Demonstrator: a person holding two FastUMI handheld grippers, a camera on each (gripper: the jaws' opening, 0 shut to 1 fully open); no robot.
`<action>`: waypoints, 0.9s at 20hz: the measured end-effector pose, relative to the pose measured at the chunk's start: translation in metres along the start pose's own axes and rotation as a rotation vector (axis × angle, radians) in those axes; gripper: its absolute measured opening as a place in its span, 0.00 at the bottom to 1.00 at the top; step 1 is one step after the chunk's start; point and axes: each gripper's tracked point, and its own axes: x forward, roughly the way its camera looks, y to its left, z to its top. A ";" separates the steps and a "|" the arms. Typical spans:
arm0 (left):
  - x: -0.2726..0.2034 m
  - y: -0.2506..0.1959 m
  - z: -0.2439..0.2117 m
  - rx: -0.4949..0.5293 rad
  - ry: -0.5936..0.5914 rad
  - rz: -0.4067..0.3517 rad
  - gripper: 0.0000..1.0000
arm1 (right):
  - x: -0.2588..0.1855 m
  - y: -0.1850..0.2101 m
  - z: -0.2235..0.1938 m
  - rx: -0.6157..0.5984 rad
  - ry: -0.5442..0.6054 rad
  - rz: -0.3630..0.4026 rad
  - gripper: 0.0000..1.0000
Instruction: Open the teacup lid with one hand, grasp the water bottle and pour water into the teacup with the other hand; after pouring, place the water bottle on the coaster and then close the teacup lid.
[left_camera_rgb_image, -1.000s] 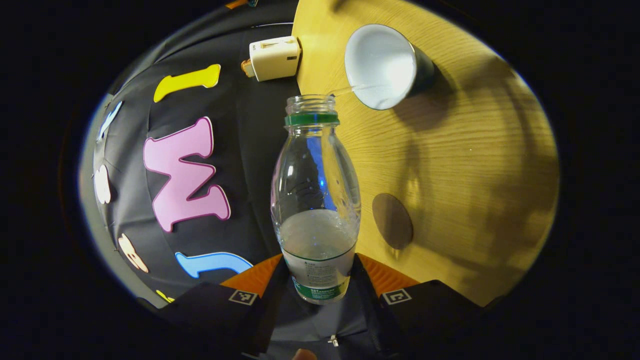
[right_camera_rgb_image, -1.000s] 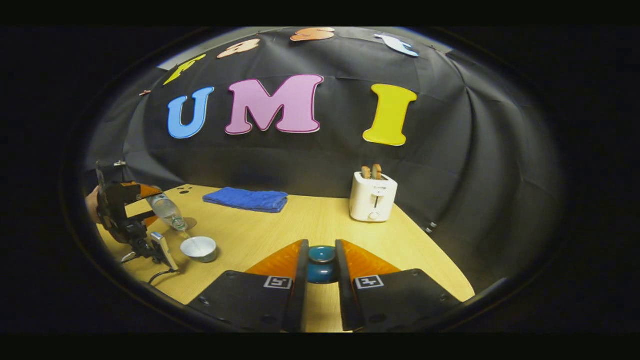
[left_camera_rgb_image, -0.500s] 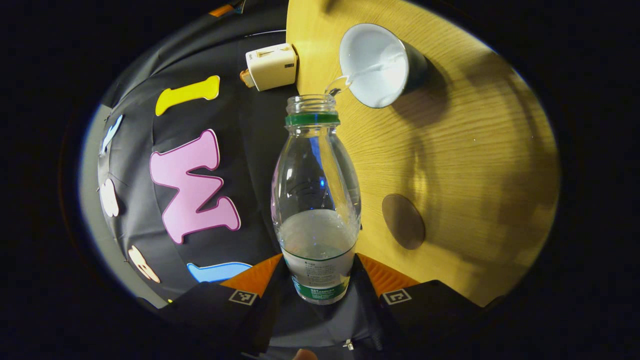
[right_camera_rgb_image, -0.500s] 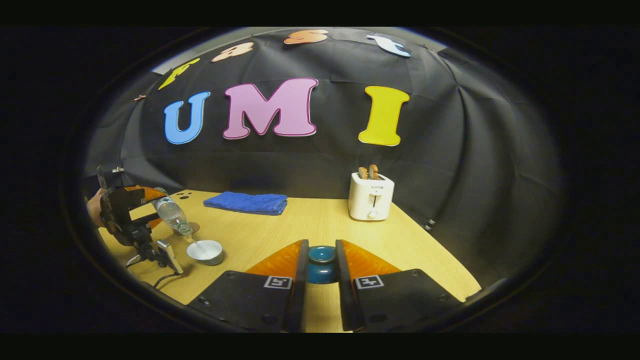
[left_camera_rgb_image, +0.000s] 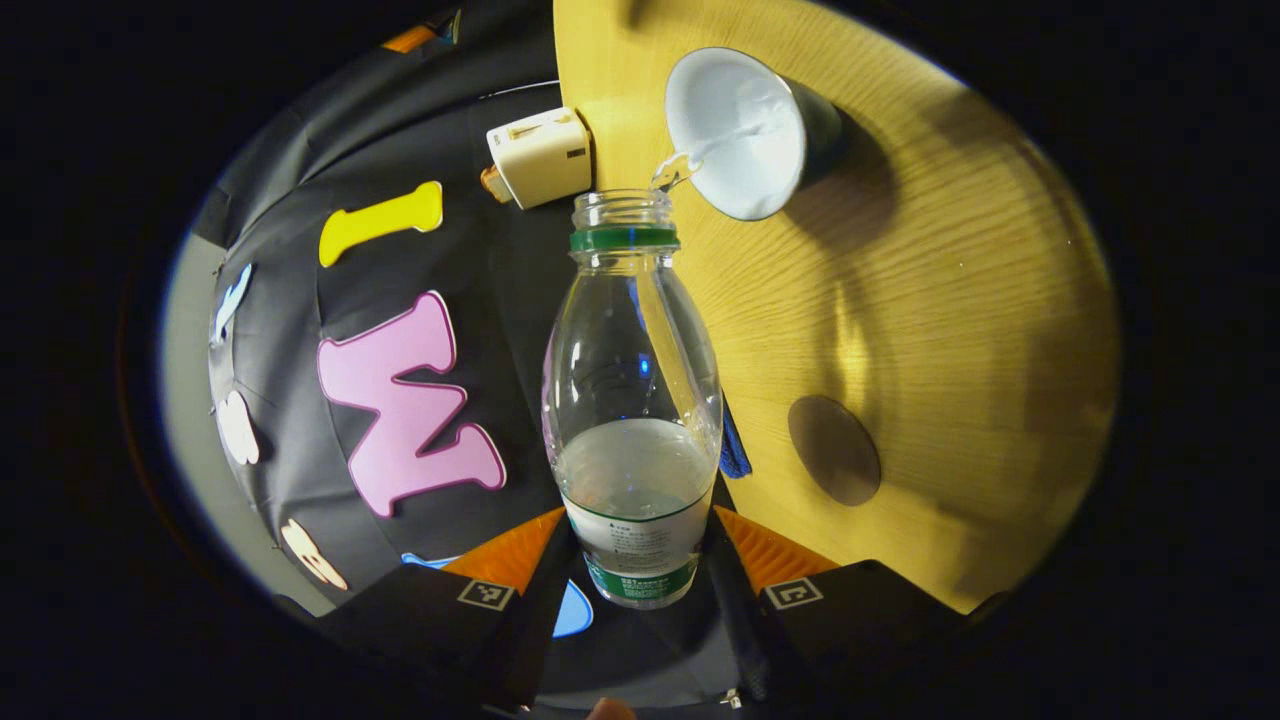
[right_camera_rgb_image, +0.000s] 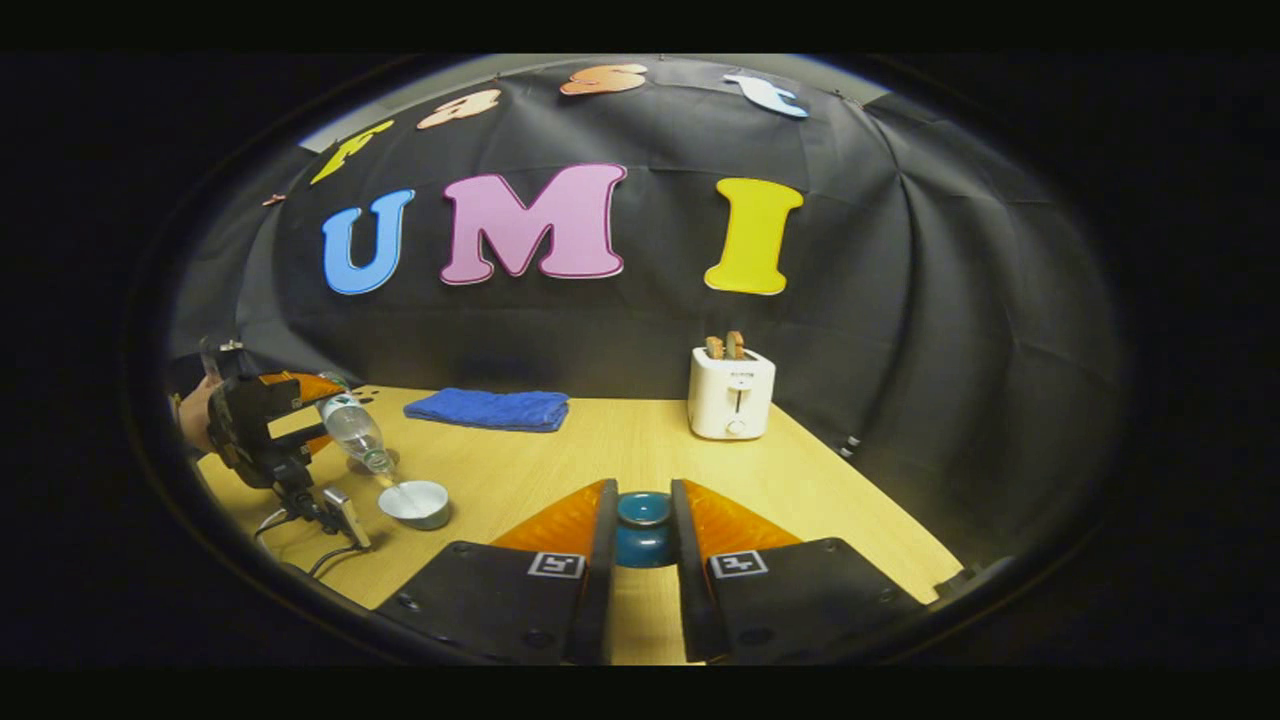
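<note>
Over the open teacup (left_camera_rgb_image: 745, 130), the water bottle (left_camera_rgb_image: 632, 400) stays tipped in the left gripper (left_camera_rgb_image: 632, 560), clamped at its label end. The stream now lands well inside the rim, not at the lip as a second ago, so pouring looks well under way. Bottle: clear, uncapped, green neck ring, maybe a third full. Coaster (left_camera_rgb_image: 834, 450) sits bare on the surface (left_camera_rgb_image: 950, 300) nearby. Right gripper (right_camera_rgb_image: 642, 535) still pinches the lid (right_camera_rgb_image: 642, 510), held apart; toaster (right_camera_rgb_image: 731, 392) behind.

Bare table (right_camera_rgb_image: 620, 450) between teacup (right_camera_rgb_image: 420, 503) and toaster (right_camera_rgb_image: 732, 393) — towel (right_camera_rgb_image: 490, 408) lies behind.
</note>
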 end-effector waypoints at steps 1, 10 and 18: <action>0.001 0.003 0.002 0.011 -0.011 0.010 0.75 | -0.003 -0.001 0.000 0.001 -0.002 -0.006 0.30; 0.004 0.035 0.012 0.106 -0.095 0.144 0.75 | -0.016 -0.001 0.009 -0.006 -0.022 -0.033 0.36; 0.009 0.062 0.013 0.227 -0.144 0.275 0.75 | -0.016 0.007 0.025 -0.030 -0.051 -0.013 0.30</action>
